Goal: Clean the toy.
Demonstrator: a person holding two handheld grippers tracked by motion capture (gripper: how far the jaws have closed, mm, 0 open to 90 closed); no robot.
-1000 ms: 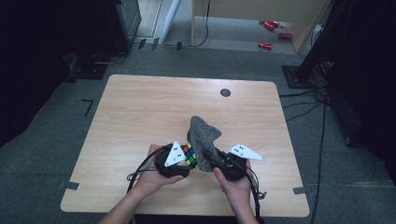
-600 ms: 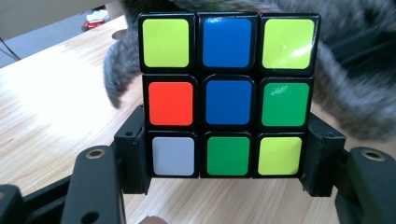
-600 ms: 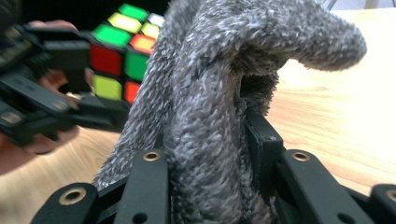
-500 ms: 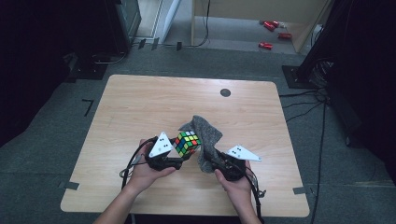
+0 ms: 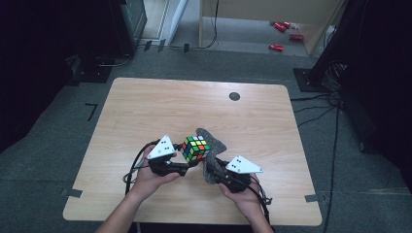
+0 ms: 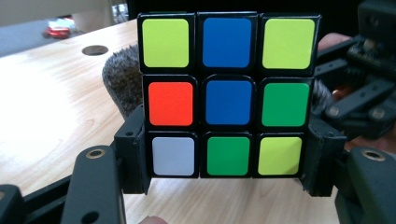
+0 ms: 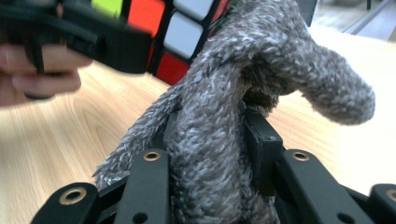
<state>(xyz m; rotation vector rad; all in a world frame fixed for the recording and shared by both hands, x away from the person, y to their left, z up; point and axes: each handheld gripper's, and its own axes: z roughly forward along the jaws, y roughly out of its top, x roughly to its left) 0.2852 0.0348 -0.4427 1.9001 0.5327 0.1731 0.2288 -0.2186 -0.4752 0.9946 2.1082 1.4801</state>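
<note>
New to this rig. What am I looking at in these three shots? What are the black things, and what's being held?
No robot arm here: a person stands at a wooden table and holds a hand-operated two-jaw gripper in each hand. The high view looks down from above the person's side, forearms entering at the bottom. There the left gripper sits at the left and the right gripper at the right; the pale triangular plates are parts of them. The other two pictures come from cameras riding on each gripper, looking along its black jaws.

The left gripper is shut on a scrambled puzzle cube, clamped by its lower sides. The right gripper is shut on a grey fuzzy cloth, whose free end drapes against the cube, seemingly to wipe it. The table also has a small dark round disc near its far edge.
</note>
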